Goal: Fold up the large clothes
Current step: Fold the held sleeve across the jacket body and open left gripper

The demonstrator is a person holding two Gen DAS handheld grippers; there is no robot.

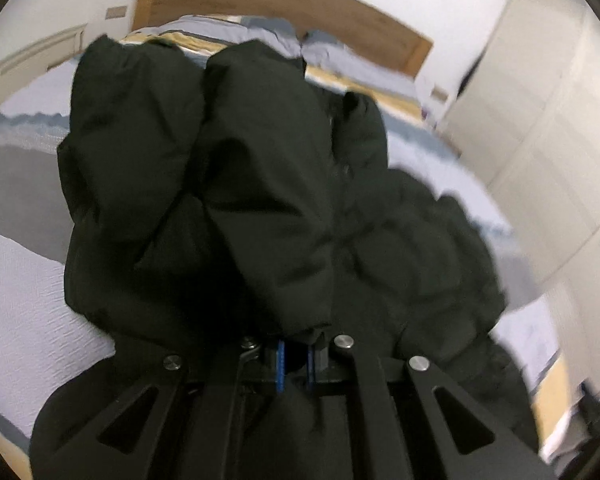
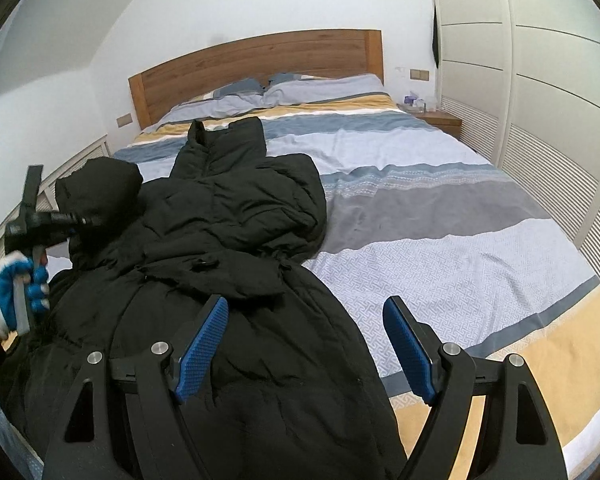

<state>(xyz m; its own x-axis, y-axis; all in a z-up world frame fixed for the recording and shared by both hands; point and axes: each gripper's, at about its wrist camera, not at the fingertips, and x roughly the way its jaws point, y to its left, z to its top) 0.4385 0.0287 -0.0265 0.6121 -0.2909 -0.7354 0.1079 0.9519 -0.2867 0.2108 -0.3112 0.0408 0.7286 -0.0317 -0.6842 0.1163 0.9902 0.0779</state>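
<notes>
A large black padded coat lies lengthwise on the striped bed, collar toward the headboard, its right sleeve folded across the chest. My left gripper is shut on the cuff of the left sleeve, which bulges up in front of its camera. In the right wrist view the left gripper is at the far left, holding that sleeve raised above the coat's left side. My right gripper is open and empty, hovering over the coat's lower right edge.
A wooden headboard and pillows are at the far end. A white wardrobe runs along the right side, with a bedside table beside it. A low white radiator cover lines the left wall.
</notes>
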